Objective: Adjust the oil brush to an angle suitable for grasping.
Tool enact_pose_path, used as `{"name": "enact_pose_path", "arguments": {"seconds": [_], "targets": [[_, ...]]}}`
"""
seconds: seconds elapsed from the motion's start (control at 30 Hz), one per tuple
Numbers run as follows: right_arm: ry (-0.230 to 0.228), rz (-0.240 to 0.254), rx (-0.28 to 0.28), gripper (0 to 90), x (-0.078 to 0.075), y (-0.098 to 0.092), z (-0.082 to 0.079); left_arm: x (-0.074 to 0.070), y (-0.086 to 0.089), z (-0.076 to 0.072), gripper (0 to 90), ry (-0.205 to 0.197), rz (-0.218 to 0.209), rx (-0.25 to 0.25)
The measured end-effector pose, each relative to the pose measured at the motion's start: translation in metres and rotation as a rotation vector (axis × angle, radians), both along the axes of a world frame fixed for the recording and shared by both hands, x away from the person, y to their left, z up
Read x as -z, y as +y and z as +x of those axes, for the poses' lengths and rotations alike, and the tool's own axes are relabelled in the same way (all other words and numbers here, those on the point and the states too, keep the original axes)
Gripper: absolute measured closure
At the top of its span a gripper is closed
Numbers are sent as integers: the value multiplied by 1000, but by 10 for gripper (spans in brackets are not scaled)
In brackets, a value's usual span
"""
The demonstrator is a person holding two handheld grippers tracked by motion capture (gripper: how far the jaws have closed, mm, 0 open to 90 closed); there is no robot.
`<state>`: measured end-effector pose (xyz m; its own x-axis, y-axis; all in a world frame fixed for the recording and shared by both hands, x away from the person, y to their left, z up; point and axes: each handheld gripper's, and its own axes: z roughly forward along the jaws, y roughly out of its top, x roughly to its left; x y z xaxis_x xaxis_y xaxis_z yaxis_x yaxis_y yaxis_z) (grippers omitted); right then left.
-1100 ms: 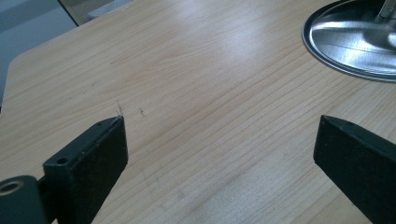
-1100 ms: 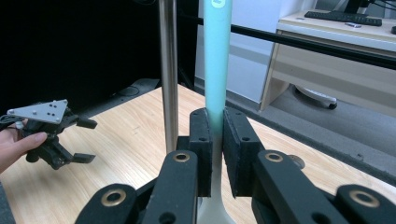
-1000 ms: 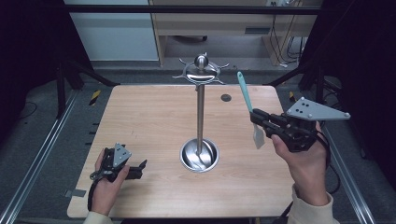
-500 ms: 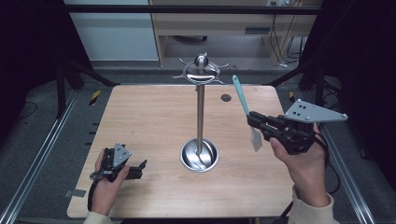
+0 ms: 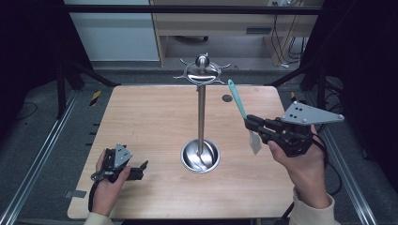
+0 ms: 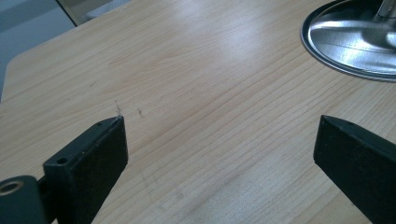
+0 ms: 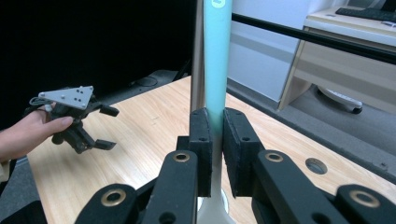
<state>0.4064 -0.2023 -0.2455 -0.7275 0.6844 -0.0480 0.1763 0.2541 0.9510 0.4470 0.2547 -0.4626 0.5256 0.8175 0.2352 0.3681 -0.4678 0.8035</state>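
Observation:
A metal utensil stand (image 5: 202, 117) rises from a round dish base (image 5: 200, 155) at the table's middle, with a ring of hooks (image 5: 202, 70) at its top. My right gripper (image 5: 248, 124), held right of the stand above the table, is shut on a spatula with a teal handle (image 5: 237, 98) and a pale blade (image 5: 254, 142) that hangs below. In the right gripper view, the jaws (image 7: 216, 114) clamp the handle (image 7: 217, 60) just in front of the pole (image 7: 198, 56). My left gripper (image 5: 142, 170) rests open at the front left, and nothing lies between its jaws (image 6: 219, 121).
The wooden table (image 5: 150, 122) has a small dark round hole (image 5: 227, 98) at the back right. Metal rails run along both sides. A desk and cables stand beyond the far edge. The stand's base (image 6: 350, 42) lies ahead and to the right of my left gripper.
The spatula's handle has tipped a little to the left, toward the stand's pole. The left hand and its gripper have kept still.

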Motion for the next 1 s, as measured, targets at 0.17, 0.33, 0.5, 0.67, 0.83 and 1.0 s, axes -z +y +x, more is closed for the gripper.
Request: {"name": "enact_pose_path", "arguments": {"seconds": [0.17, 0.33, 0.5, 0.67, 0.83, 1.0], "targets": [[8, 3, -2, 825, 2, 2, 3, 0, 0, 0, 26, 2, 6, 0], [9, 0, -7, 825, 3, 4, 4, 0, 0, 0, 26, 4, 6, 0], [15, 2, 1, 825, 5, 7, 5, 0, 0, 0, 26, 6, 6, 1], [17, 1, 0, 825, 9, 12, 9, 0, 0, 0, 26, 7, 7, 2], [20, 13, 3, 825, 13, 16, 12, 0, 0, 0, 25, 6, 6, 3], [11, 20, 8, 825, 16, 18, 14, 0, 0, 0, 26, 6, 7, 1]]}}
